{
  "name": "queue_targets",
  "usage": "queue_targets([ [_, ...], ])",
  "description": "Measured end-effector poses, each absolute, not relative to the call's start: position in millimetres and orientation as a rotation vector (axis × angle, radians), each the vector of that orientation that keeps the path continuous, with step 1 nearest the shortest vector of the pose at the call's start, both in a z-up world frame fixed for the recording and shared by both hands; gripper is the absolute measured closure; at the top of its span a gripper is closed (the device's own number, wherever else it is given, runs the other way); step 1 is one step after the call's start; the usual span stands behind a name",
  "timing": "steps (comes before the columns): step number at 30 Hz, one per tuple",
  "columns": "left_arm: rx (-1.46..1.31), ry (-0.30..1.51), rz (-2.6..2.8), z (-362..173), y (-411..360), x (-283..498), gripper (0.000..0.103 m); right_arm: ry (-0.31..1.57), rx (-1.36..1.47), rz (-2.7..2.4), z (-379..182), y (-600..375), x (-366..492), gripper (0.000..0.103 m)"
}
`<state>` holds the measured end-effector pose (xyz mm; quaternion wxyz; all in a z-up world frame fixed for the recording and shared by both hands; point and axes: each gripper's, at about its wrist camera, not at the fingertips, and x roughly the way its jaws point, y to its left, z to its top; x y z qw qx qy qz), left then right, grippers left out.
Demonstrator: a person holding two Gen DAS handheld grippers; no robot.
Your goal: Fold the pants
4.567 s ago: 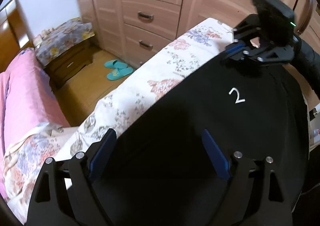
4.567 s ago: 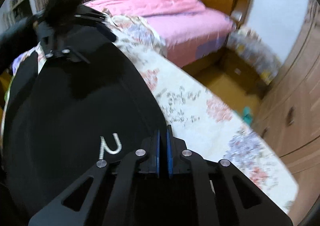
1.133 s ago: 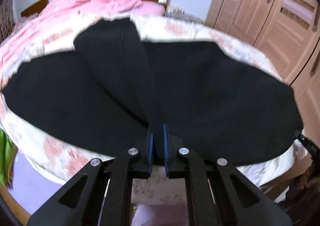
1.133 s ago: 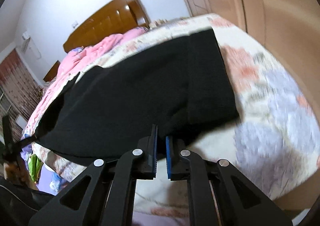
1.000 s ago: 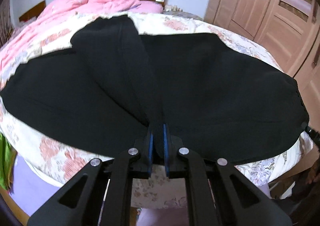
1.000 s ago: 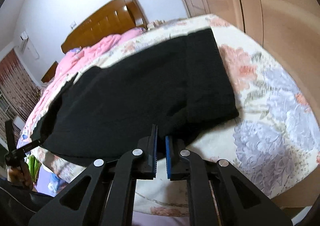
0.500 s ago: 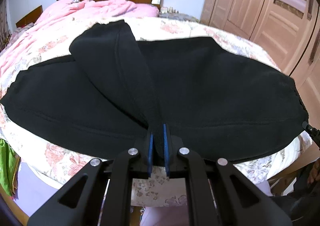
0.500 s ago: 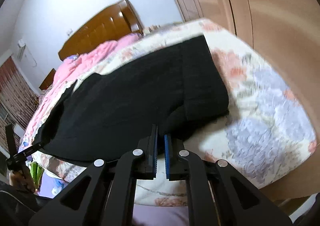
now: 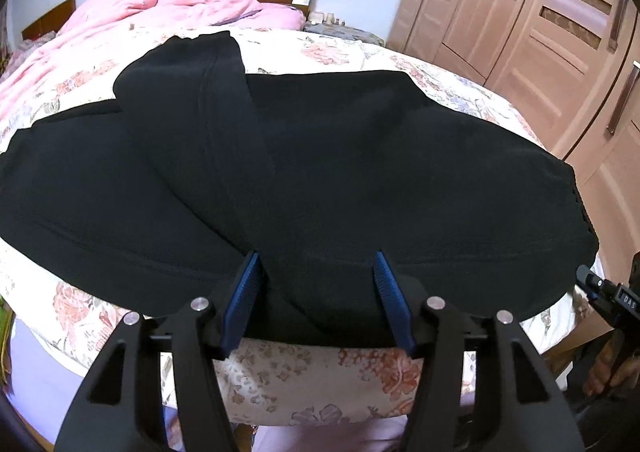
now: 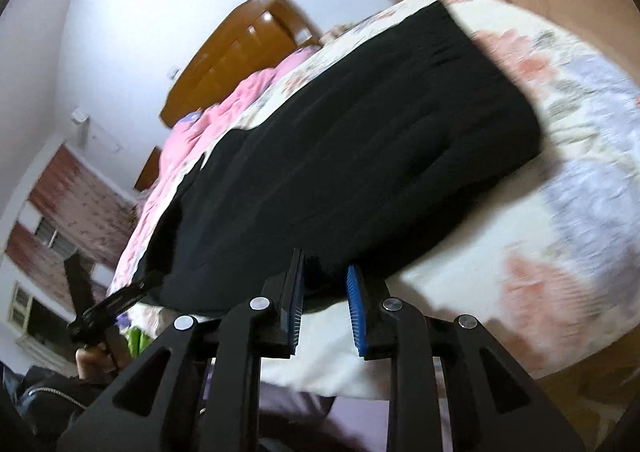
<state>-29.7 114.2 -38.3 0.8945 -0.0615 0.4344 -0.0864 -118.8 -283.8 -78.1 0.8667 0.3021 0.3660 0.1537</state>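
Black pants (image 9: 320, 155) lie spread flat across the near end of the bed (image 9: 280, 372), on its floral sheet, near edge hanging slightly over the bed's side. One leg is folded diagonally over the rest, its cuff toward the far left by the pink quilt (image 9: 132, 15). Fabric matte, few wrinkles, a seam line along the folded leg.

Left gripper (image 9: 316, 304): fingers released, spread wide at the near hem, nothing between them. Right gripper (image 10: 325, 312): fingers parted, at the pants' near edge, not clamping cloth
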Motion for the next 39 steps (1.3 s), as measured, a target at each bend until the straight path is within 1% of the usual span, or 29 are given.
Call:
queue_targets([
  [1, -0.122, 0.904, -0.178, -39.7, 114.0, -29.2, 0.048, 0.771, 0.634, 0.343, -77.8, -278.0, -117.1, 0.079],
  [2, -0.113, 0.901, -0.165, -40.7, 114.0, -29.4, 0.060, 0.775, 0.625, 0.359, -77.5, -271.9, -115.1, 0.079],
  [3, -0.102, 0.896, -0.147, -40.5, 115.2, -29.6, 0.067, 0.782, 0.596, 0.373, -76.9, -262.8, -112.6, 0.079],
  [4, -0.095, 0.891, -0.137, -39.8, 117.4, -29.9, 0.077, 0.783, 0.578, 0.376, -75.8, -258.3, -112.0, 0.082],
  [5, -0.100, 0.886, -0.132, -38.5, 121.5, -29.8, 0.087, 0.782, 0.560, 0.379, -73.7, -254.8, -111.0, 0.090],
  [7, -0.121, 0.881, -0.140, -36.2, 128.3, -30.0, 0.091, 0.758, 0.525, 0.386, -65.1, -252.6, -114.2, 0.095],
  [10, -0.107, 0.882, -0.142, -34.3, 129.4, -30.9, 0.091, 0.747, 0.495, 0.395, -51.5, -254.0, -123.6, 0.096],
  [15, -0.085, 0.884, -0.129, -40.7, 124.7, -29.4, 0.090, 0.842, 0.491, 0.360, -75.8, -251.1, -115.8, 0.096],
  [16, -0.077, 0.883, -0.128, -40.4, 123.8, -29.7, 0.087, 0.845, 0.519, 0.361, -76.7, -253.3, -114.2, 0.096],
  [18, -0.042, 0.870, -0.124, -36.6, 121.4, -32.3, 0.076, 0.857, 0.510, 0.371, -73.9, -253.6, -114.1, 0.092],
  [19, -0.027, 0.851, -0.114, -32.9, 121.4, -35.0, 0.054, 0.870, 0.484, 0.390, -69.2, -252.0, -114.4, 0.085],
  [20, -0.011, 0.807, -0.096, -25.1, 122.5, -40.6, 0.037, 0.877, 0.482, 0.406, -66.8, -253.3, -115.1, 0.067],
  [21, 0.002, 0.758, -0.068, -16.6, 123.6, -46.2, 0.032, 0.876, 0.485, 0.422, -62.7, -256.4, -119.2, 0.053],
  [22, 0.012, 0.719, -0.044, -9.1, 124.7, -50.0, 0.026, 0.850, 0.476, 0.395, -55.5, -262.5, -126.0, 0.022],
  [23, 0.027, 0.665, -0.016, 1.6, 125.1, -54.6, 0.022, 0.804, 0.462, 0.338, -46.7, -269.8, -133.9, 0.011],
  [24, 0.031, 0.625, -0.007, 10.8, 124.7, -56.9, 0.020, 0.776, 0.463, 0.293, -41.3, -278.6, -139.1, 0.011],
  [25, 0.027, 0.606, -0.015, 16.4, 123.9, -56.9, 0.018, 0.767, 0.481, 0.229, -38.2, -291.1, -142.2, 0.014],
  [26, 0.012, 0.590, -0.048, 23.4, 121.2, -54.2, 0.017, 0.740, 0.501, 0.156, -34.1, -303.7, -146.3, 0.020],
  [27, 0.002, 0.581, -0.087, 29.0, 116.6, -49.2, 0.016, 0.704, 0.506, 0.103, -28.2, -312.7, -148.6, 0.021],
  [29, 0.006, 0.579, -0.181, 34.9, 100.6, -32.1, 0.006, 0.652, 0.467, 0.087, -16.3, -314.9, -142.5, 0.021],
  [31, 0.025, 0.644, -0.252, 33.4, 77.2, -3.2, 0.003, 0.640, 0.361, 0.105, -0.2, -305.0, -119.8, 0.021],
  [33, 0.045, 0.755, -0.346, 26.4, 47.8, 38.7, 0.003, 0.656, 0.235, 0.126, 12.3, -291.4, -84.8, 0.020],
  [34, 0.048, 0.795, -0.385, 21.0, 35.1, 55.8, 0.003, 0.669, 0.194, 0.127, 14.2, -287.5, -71.7, 0.016],
  [35, 0.050, 0.824, -0.426, 14.4, 20.2, 78.2, 0.003, 0.702, 0.141, 0.140, 15.0, -284.8, -52.9, 0.012],
  [37, 0.072, 0.880, -0.456, -0.4, -1.7, 114.5, 0.003, 0.772, 0.049, 0.138, 9.8, -276.6, -15.2, 0.012],
  [39, 0.096, 0.958, -0.449, -23.5, -20.3, 152.5, 0.003, 0.843, 0.017, 0.159, -1.7, -276.6, 15.0, 0.012],
])
